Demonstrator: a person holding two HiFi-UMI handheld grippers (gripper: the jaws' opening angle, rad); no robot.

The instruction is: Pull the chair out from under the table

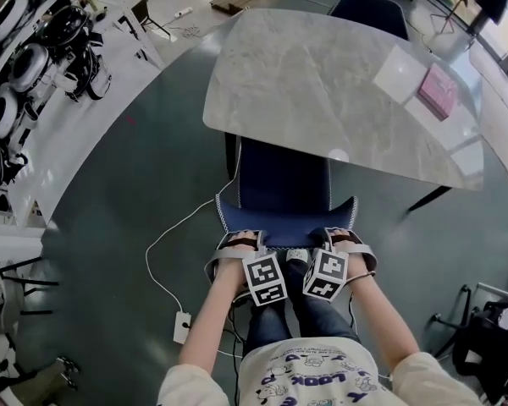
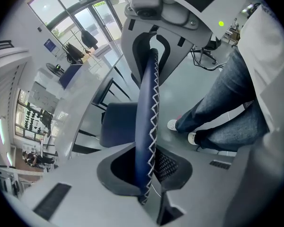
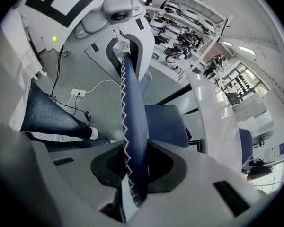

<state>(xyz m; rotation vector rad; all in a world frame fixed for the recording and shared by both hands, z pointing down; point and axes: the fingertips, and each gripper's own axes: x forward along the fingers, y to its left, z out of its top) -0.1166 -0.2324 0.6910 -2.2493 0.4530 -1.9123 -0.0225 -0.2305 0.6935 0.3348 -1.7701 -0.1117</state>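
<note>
We stand at the near side of the table (image 1: 322, 83), and the blue chair (image 1: 284, 180) sits between us and it. The front of its seat runs in under the table's near edge, while the rest of the seat and the backrest (image 2: 146, 122) are out from under the grey top.

Our left gripper (image 1: 240, 239) has its jaws narrowed onto the stitched top rim of the backrest near its left corner, with a pad pressing on each face. Our right gripper (image 1: 343, 238) clamps the same rim the same way near the right corner. Both point steeply down.

A second blue chair (image 1: 371, 11) stands at the table's far side. A flat pink item (image 1: 438, 91) lies on the table's right part. A white cable (image 1: 165, 244) trails over the floor to the left of the table's near edge.
</note>
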